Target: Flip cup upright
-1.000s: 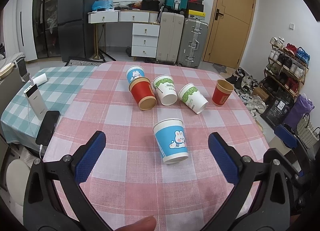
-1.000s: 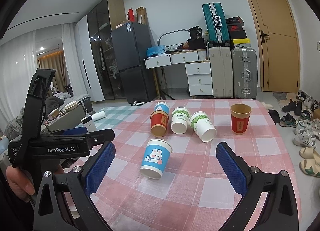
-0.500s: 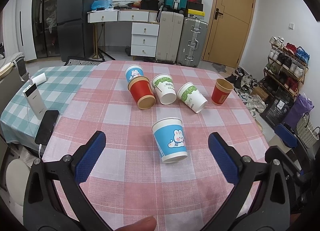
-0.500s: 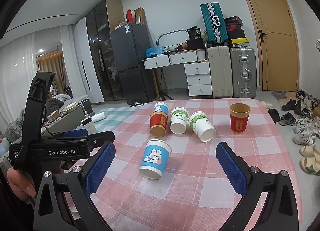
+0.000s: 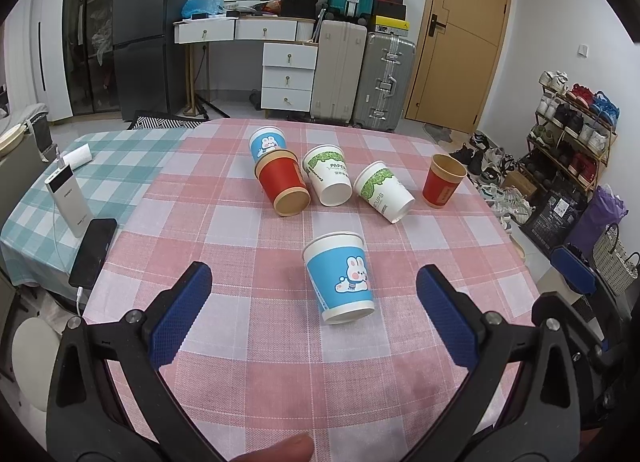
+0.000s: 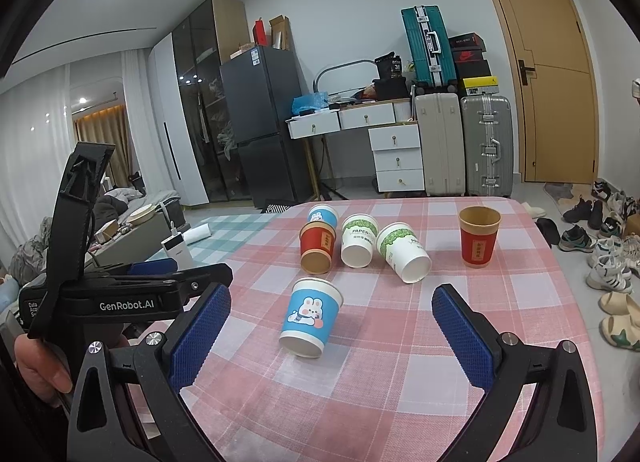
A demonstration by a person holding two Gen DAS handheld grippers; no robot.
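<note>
- Cups lie scattered over the pink checked tablecloth (image 5: 248, 346); the nearest blue rabbit cup (image 5: 340, 278) serves as the landmark, lying on its side, or perhaps tipped steeply, with its open mouth towards the cameras.
- Left gripper (image 5: 312, 314) hangs just short of the blue rabbit cup with its jaws spread wide and nothing between them; the cup sits in line with the gap, closer to the right-hand pad.
- Right gripper (image 6: 332, 326) is likewise released and empty, hovering near the blue rabbit cup (image 6: 311, 316), which shows just beyond the gap between its pads.
- Beyond the blue rabbit cup lie a tipped red cup (image 5: 283, 187), a second blue cup (image 5: 267, 142) touching or just behind it, and two green-leaf white cups (image 5: 328, 176) (image 5: 384, 192), all on their sides.
- Beyond it and to the right, well apart, an upright red cup (image 5: 443, 181) stands already right way up.
- Judging from this, the flip has not begun and the blue rabbit cup looks like the next target.
- Risks: thin paper walls may crush if the pads clench hard; a pinch too close to the rim could let the cup squirt out and roll towards the cluster beyond it.
- Both grippers closing on the same cup could collide, since the left one appears just left of the right one's view.
- Loose cloth may drag or wrinkle under a low pad and nudge the cup.
</note>
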